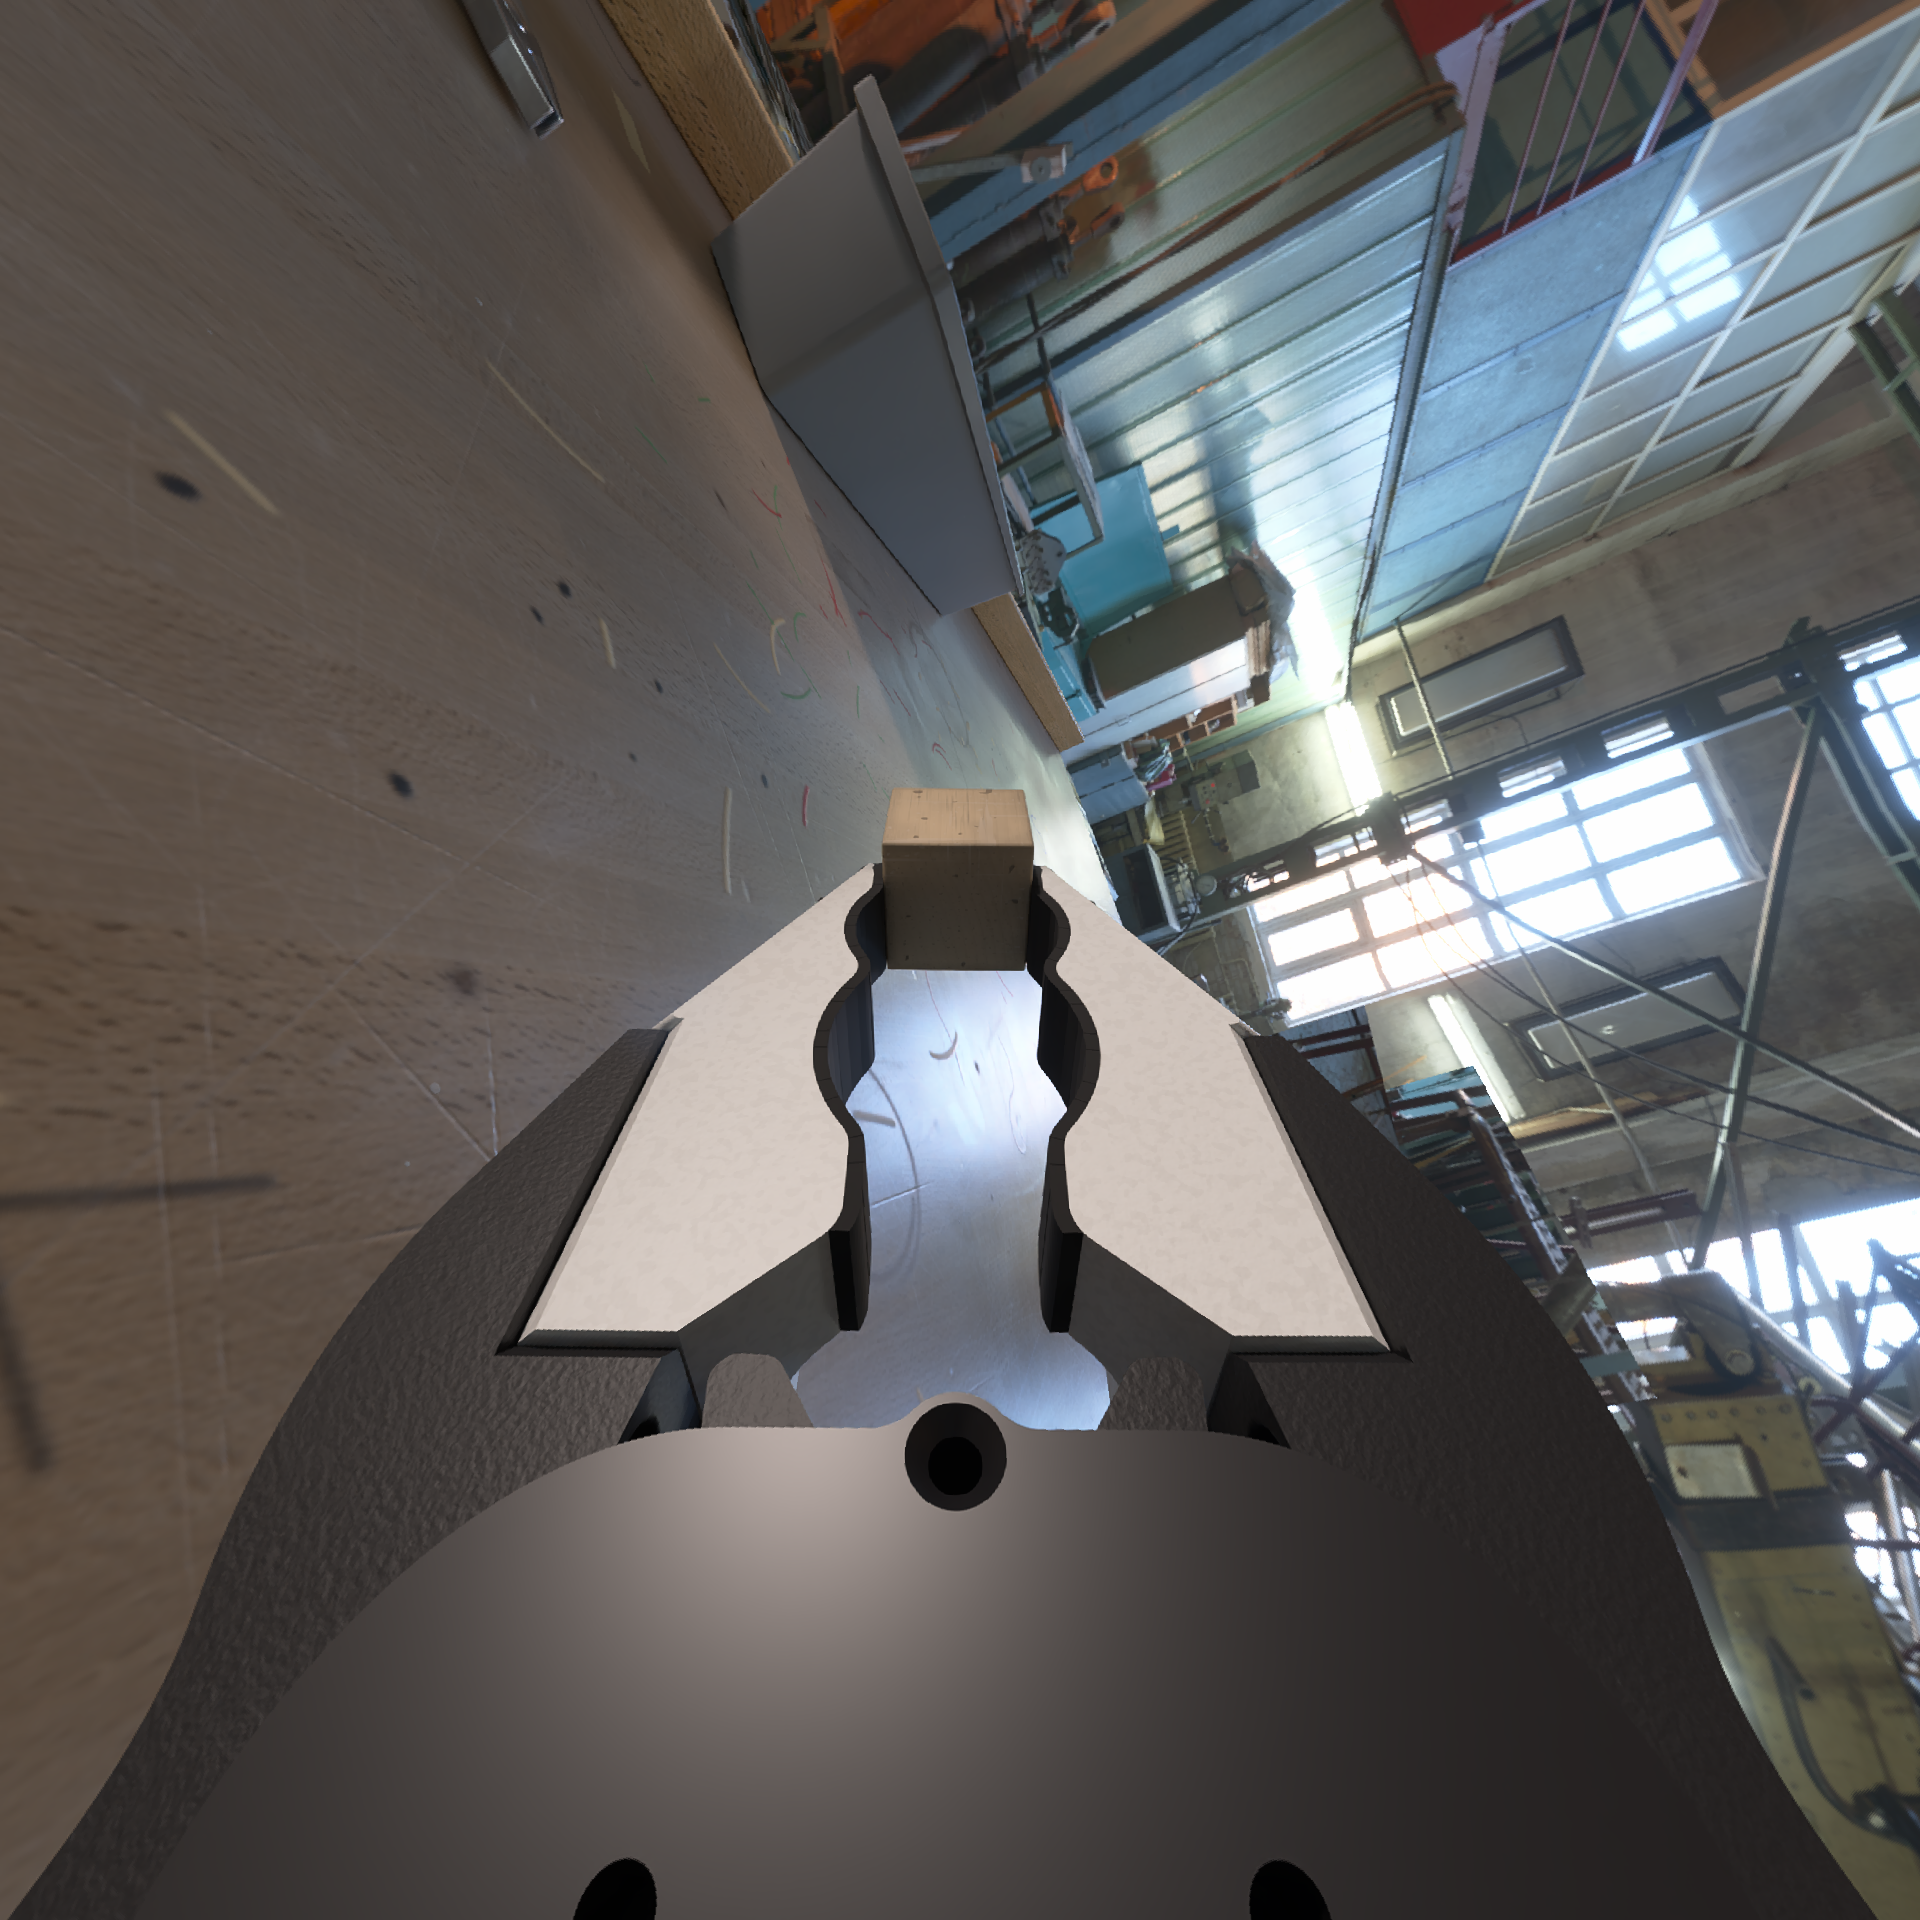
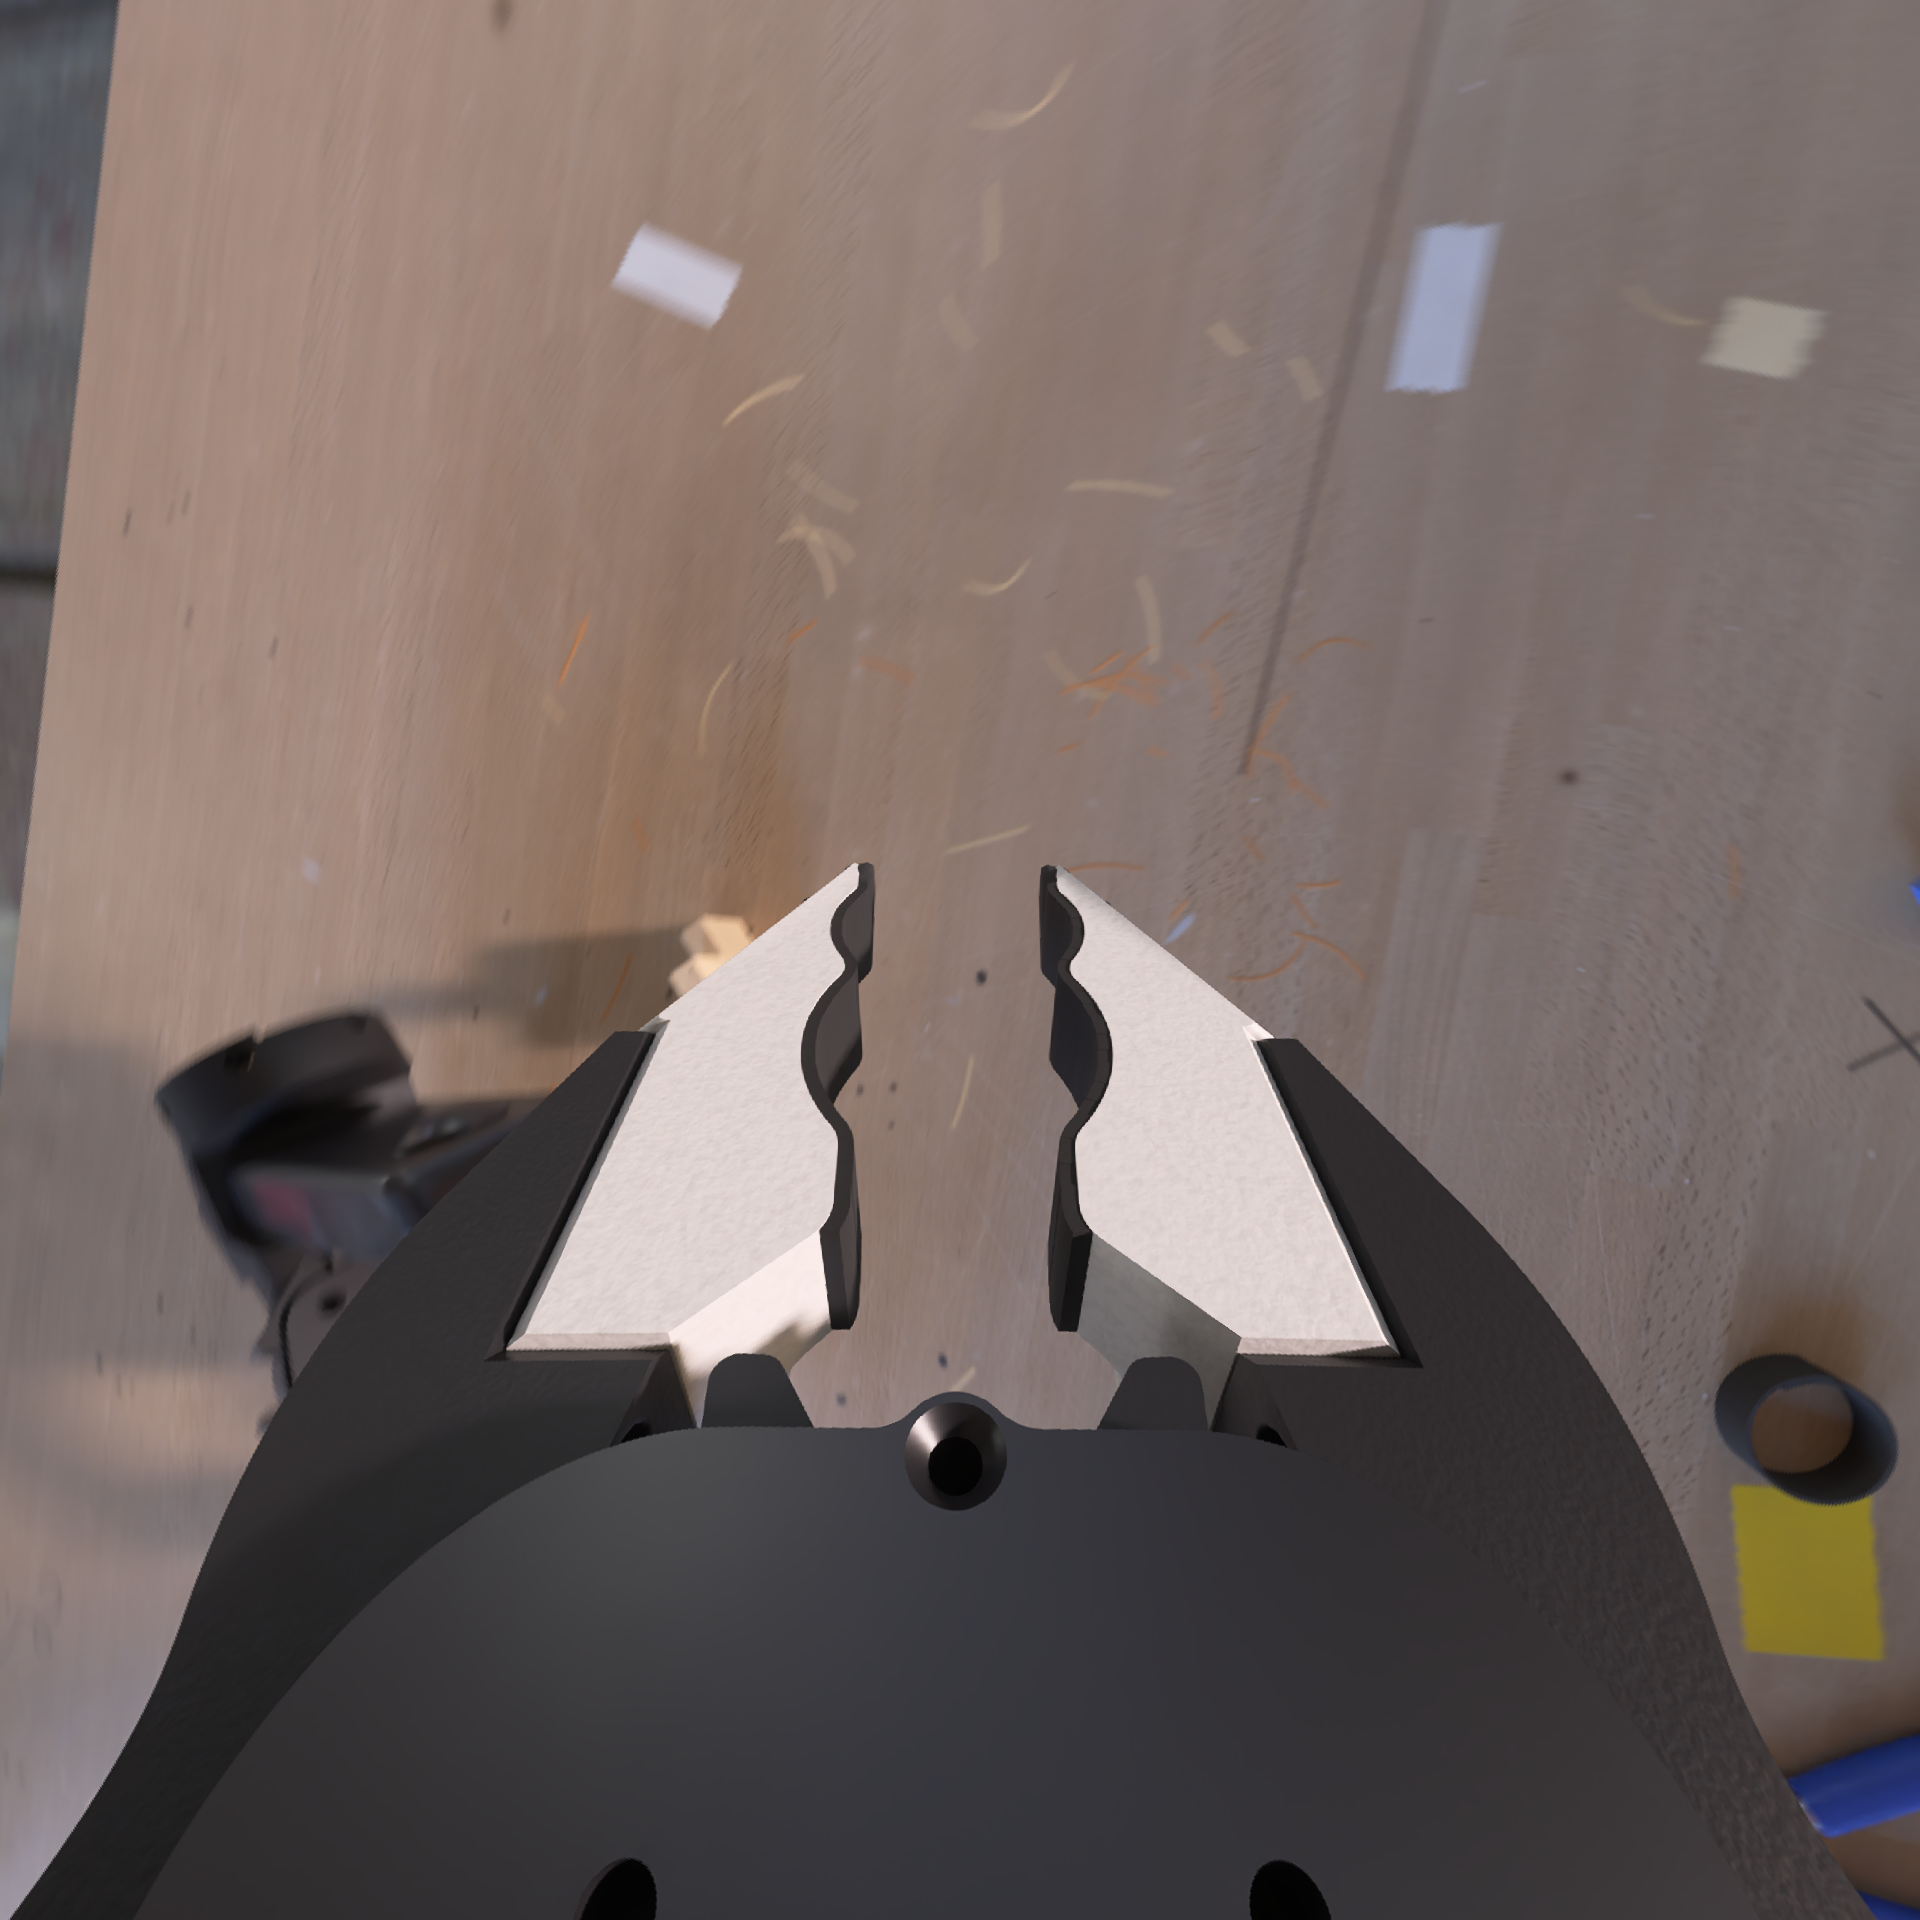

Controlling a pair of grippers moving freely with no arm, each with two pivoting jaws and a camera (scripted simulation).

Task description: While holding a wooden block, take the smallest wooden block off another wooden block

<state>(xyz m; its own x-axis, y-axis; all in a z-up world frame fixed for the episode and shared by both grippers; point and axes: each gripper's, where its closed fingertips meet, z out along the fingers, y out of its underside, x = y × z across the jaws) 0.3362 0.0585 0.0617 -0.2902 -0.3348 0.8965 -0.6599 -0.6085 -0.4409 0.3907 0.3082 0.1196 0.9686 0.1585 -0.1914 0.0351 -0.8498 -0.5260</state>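
Observation:
In the left wrist view my left gripper is shut on a pale wooden block, held between the fingertips and lifted off the tilted wooden table. In the right wrist view my right gripper is open and empty, looking down on the table from above. Pale wooden pieces show just left of its left finger, partly hidden by it; how they are stacked cannot be told. The left gripper's dark body lies low at the left, blurred.
A grey box stands at the table's far edge and a metal piece lies at the top left. In the right wrist view a dark tube, a yellow patch and a blue object sit at the right.

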